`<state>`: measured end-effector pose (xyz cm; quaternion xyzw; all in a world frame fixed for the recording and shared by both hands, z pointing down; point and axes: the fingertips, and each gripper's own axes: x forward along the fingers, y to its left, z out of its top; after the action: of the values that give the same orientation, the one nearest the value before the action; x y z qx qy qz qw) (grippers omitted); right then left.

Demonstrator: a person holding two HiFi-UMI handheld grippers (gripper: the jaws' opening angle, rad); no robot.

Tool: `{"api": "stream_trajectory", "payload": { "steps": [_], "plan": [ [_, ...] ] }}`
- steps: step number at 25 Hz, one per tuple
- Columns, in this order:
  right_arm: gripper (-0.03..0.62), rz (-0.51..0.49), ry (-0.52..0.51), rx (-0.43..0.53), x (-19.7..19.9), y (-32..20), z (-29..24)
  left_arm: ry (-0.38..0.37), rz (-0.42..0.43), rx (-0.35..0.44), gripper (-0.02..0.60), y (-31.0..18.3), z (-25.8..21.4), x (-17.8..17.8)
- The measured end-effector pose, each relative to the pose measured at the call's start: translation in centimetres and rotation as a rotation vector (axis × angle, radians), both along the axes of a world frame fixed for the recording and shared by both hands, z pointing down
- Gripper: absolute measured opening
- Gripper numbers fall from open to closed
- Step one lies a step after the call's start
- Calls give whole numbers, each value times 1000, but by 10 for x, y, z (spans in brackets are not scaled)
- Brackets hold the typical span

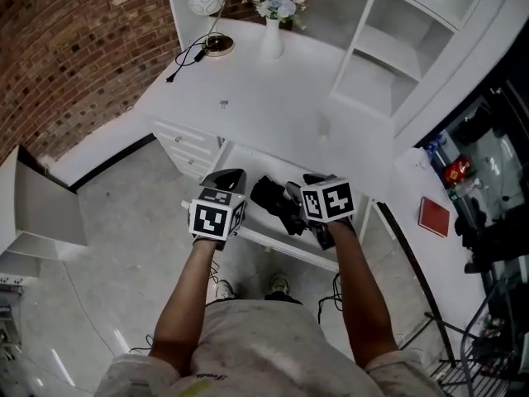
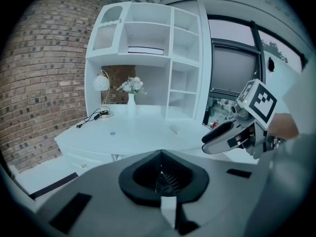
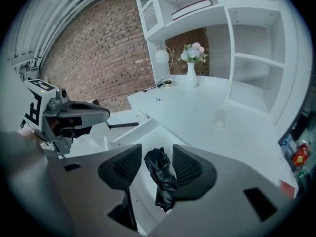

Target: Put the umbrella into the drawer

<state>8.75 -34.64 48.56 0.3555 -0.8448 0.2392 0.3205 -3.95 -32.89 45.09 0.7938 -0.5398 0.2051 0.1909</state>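
Observation:
The black folded umbrella lies in the open white drawer under the desk top. In the right gripper view the umbrella shows down between the spread pads, resting on the drawer floor. My right gripper hovers above the drawer's right part, open, with its pads off the umbrella. My left gripper hangs over the drawer's left end; in its own view its jaws meet with nothing in them. Each gripper shows in the other's view: the right gripper and the left gripper.
On the white desk stand a lamp with a black cable and a vase of flowers. A shelf unit rises at the back right. Small shut drawers sit left of the open one. A red book lies right.

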Motion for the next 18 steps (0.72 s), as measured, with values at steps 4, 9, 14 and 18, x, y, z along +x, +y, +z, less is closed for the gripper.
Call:
{"api": "stream_trajectory", "payload": {
  "steps": [4,9,14,18],
  "plan": [
    [171,64,-36,72,9,3,-24,-3,36,24,-3,-4,-10,10],
    [105,167,-96,167,28,1,-55,-9,79,48,-3,-7,-22,21],
    [81,207,-125,244,37,5,-73,-8,97,52,-3,-6,-26,23],
    [50,218,-144,315,38,9,-89,-4,94,76,-3,-4,-39,19]
  ]
}}
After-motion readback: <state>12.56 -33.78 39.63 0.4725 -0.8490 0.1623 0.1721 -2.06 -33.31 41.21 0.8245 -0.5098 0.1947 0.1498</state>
